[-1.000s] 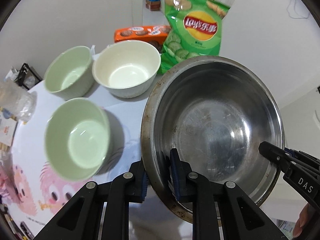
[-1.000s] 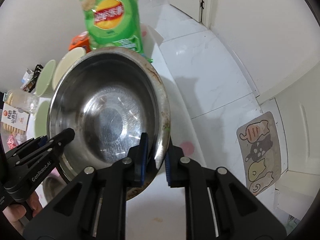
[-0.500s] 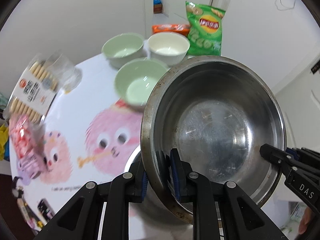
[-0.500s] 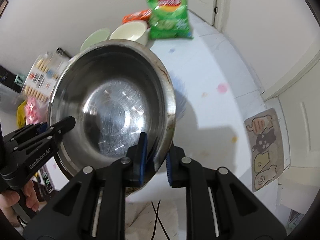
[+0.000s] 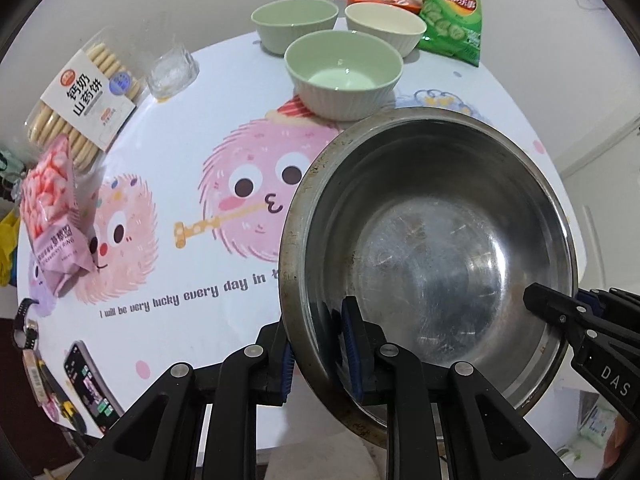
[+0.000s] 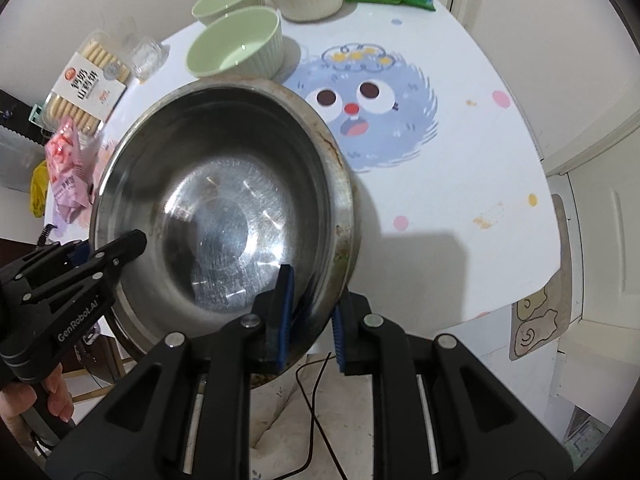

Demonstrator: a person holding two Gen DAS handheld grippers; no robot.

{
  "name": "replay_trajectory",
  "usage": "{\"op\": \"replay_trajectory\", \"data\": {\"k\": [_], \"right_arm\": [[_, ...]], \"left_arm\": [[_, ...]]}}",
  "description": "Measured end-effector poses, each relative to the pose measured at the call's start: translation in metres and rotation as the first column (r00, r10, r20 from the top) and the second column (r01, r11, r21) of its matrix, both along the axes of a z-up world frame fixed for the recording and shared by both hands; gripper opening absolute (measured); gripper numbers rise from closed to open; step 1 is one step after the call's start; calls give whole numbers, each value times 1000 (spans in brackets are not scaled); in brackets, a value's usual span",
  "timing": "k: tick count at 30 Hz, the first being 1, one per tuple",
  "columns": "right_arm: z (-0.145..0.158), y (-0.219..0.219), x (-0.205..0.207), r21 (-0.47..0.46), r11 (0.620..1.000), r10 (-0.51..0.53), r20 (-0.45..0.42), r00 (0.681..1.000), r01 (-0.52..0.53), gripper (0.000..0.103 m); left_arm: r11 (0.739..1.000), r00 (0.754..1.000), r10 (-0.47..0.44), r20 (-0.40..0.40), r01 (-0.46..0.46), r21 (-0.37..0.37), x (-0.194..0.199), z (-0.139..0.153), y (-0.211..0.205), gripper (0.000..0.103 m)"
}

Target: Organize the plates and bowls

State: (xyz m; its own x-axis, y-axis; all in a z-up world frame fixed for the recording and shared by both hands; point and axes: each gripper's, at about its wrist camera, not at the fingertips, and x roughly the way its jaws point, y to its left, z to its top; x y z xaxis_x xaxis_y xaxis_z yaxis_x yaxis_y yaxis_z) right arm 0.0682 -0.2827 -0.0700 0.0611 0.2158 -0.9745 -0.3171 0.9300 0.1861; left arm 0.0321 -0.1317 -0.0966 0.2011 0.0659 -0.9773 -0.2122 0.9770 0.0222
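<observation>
Above the table [image 5: 168, 240], steel basin [image 5: 432, 240] between left tool [image 5: 318, 346] and right tool [image 6: 310, 314].

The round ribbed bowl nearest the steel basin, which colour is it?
Pale green bowl; the left wrist view shows it best.

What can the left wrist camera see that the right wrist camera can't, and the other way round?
Only the left wrist view shows the phone near the table edge and the pink fuzzy cartoon. Only the right wrist view shows the blue fuzzy cartoon and the cat mat on the floor. Both show the steel bowl clamped by the left gripper and right gripper, plus three small bowls behind it.
</observation>
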Motion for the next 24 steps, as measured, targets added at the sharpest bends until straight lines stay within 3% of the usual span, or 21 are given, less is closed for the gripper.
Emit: {"op": "replay_trajectory", "data": {"k": [8,17,24], "right_arm": [[-17,10,-6,-47,999,22,25,999,-21,20],[-16,14,-6,-69,997,28,49,998,-24,22],[-15,14,-9,-90,995,38,57,998,-33,24]], "left_arm": [[1000,1000,-10,1,10,21,-3,-18,-3,25],[997,999,-34,7,33,68,-1,-23,-4,28],[995,999,-35,9,34,93,-2,-24,-6,52]]}}
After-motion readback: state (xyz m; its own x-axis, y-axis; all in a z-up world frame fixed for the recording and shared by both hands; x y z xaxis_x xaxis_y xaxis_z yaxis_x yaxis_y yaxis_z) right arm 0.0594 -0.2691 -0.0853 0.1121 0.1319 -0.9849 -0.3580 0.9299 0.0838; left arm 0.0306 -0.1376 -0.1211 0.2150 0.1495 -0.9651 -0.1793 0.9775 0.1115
